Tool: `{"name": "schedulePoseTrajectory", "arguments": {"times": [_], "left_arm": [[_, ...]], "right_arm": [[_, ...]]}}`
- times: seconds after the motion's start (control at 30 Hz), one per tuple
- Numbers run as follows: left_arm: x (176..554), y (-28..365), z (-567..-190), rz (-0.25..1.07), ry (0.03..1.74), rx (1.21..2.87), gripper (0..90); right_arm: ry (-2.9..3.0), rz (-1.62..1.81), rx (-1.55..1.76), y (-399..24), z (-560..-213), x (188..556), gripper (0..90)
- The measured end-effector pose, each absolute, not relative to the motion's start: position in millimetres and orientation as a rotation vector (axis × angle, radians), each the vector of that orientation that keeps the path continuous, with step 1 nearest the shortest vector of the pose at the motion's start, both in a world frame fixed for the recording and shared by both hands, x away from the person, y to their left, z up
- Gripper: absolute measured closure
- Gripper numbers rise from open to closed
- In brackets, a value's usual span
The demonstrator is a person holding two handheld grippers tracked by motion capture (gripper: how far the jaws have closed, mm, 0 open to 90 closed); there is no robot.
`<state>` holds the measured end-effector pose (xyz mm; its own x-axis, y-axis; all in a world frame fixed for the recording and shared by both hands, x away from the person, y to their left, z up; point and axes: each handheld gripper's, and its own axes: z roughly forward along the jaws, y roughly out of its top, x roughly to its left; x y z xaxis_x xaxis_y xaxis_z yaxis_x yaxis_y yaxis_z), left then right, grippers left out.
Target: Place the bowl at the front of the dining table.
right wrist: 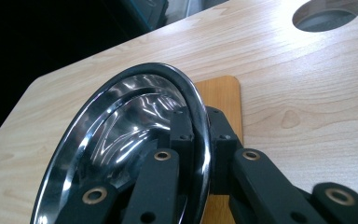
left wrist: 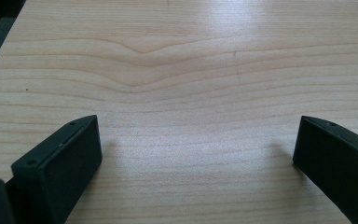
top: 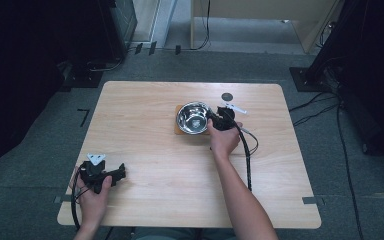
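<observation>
Clearly the right gripper [right wrist: 200,140] pinches the steel bowl [top: 193,117] by its rim, over the small wooden board [top: 178,131].

One jaw sits inside the rim and one outside, so the bowl can be carried tilted; the right hand [top: 223,140] reaches forward, arm extended. Meanwhile the left gripper [left wrist: 196,149] rests near the table [top: 180,175] front edge, jaws wide apart, nothing between them.

Black left gripper [top: 121,171], grey three-cornered plate [top: 96,158]; brass-ringed screws [right wrist: 94,194]; trailing cable [top: 247,159]
</observation>
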<state>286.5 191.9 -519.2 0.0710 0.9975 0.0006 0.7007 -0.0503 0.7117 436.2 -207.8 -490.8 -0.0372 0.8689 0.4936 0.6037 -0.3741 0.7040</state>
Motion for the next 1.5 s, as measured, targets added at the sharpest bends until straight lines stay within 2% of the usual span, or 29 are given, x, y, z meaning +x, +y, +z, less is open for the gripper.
{"name": "schedulePoseTrajectory", "arguments": {"times": [1.13, 1.2, 1.3, 1.5], "left_arm": [[286.5, 191.9, -519.3, 0.705, 1.684, 1.808, 0.9], [286.5, 191.8, -519.3, 0.705, 1.685, 1.807, 0.9], [286.5, 191.9, -519.3, 0.704, 1.685, 1.808, 0.9], [286.5, 191.9, -519.3, 0.705, 1.684, 1.808, 0.9]], "right_arm": [[1.495, 1.372, 2.104, -204.5, -509.5, 465.2, 83.7], [1.504, 1.358, 2.1, -204.8, -510.9, 465.5, 81.5], [1.515, 1.386, 2.095, -205.3, -513.2, 466.1, 68.4], [1.526, 1.417, 2.041, -205.7, -511.9, 464.8, 53.9]]}}
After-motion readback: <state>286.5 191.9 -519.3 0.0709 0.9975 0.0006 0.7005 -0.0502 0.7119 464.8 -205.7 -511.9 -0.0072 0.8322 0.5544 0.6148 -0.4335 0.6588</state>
